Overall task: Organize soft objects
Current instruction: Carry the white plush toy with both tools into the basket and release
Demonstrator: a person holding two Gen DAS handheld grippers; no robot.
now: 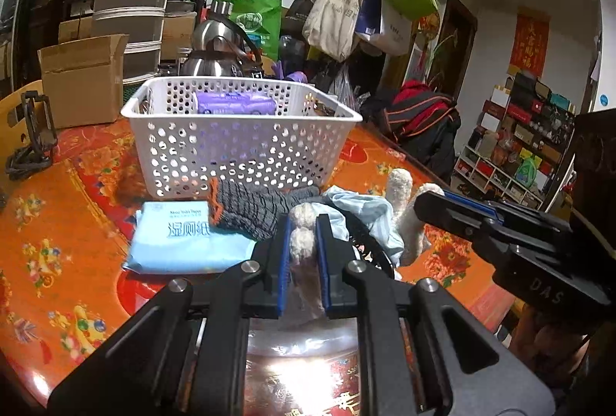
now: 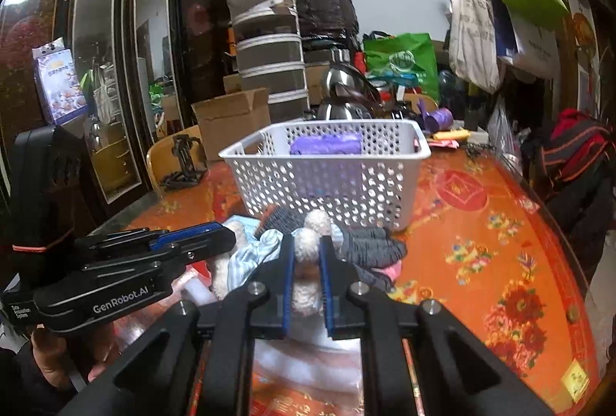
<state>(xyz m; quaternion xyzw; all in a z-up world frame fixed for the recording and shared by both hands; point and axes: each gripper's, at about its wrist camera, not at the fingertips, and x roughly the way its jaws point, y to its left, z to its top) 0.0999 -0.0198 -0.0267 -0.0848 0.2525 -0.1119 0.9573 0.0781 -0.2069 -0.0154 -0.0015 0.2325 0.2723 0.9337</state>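
Note:
A cream plush toy [image 1: 304, 239] lies in a pile with a light blue striped cloth [image 1: 362, 212] and a grey knitted piece [image 1: 254, 212] in front of the white perforated basket [image 1: 246, 154]. My left gripper [image 1: 302, 246] is shut on one limb of the plush toy. My right gripper [image 2: 307, 254] is shut on another limb of the same toy [image 2: 308, 242]. The basket [image 2: 331, 181] holds a purple pack [image 2: 327, 144]. A light blue wet-wipe pack [image 1: 181, 239] lies left of the pile.
The table has an orange floral cover [image 2: 481, 242]. A cardboard box [image 1: 81, 77], a steel kettle [image 1: 215, 50] and stacked containers stand behind the basket. A coat rack with bags [image 1: 365, 0] is at the back right. A black stand [image 1: 34, 135] sits at the left.

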